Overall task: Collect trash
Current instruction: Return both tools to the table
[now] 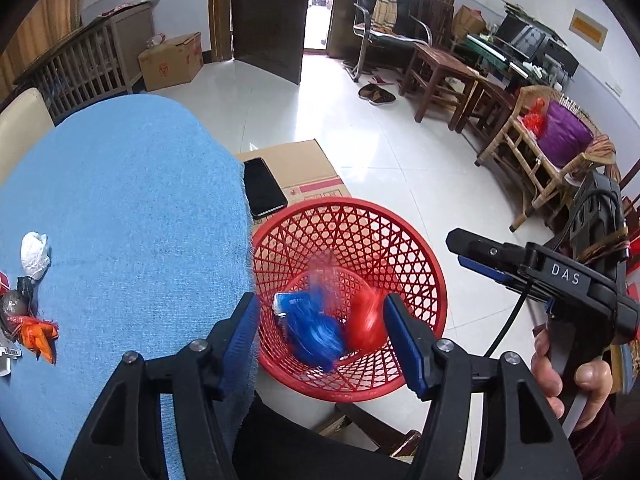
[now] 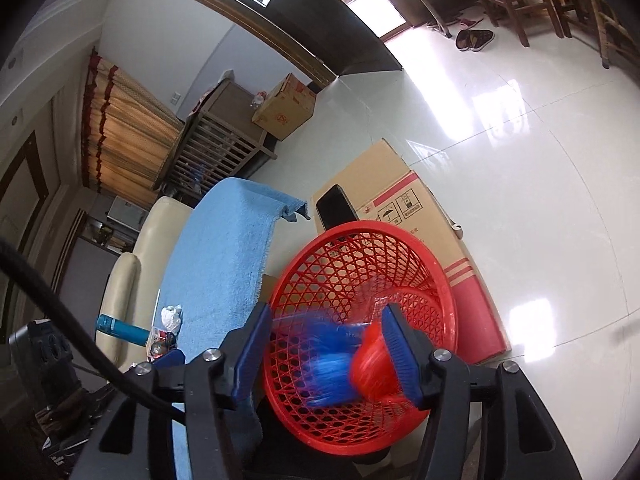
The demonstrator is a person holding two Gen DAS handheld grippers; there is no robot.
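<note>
Red basket point(image 1: 416, 280) sits directly below both grippers, left point(image 1: 320, 332) and right point(image 2: 326, 356), jaws apart and empty, blurred blue wad point(image 1: 316, 332) and red wad point(image 1: 366, 326) dropping in.

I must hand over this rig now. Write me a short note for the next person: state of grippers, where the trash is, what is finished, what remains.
Left gripper: open, nothing held, above the red basket.
Right gripper: open, nothing held, above the same basket.
Done: a blue wrapper and a red wrapper, both blurred, are in the basket.
Left: on the blue cloth, a white crumpled piece, an orange scrap and a dark bundle wait for collection.
</note>
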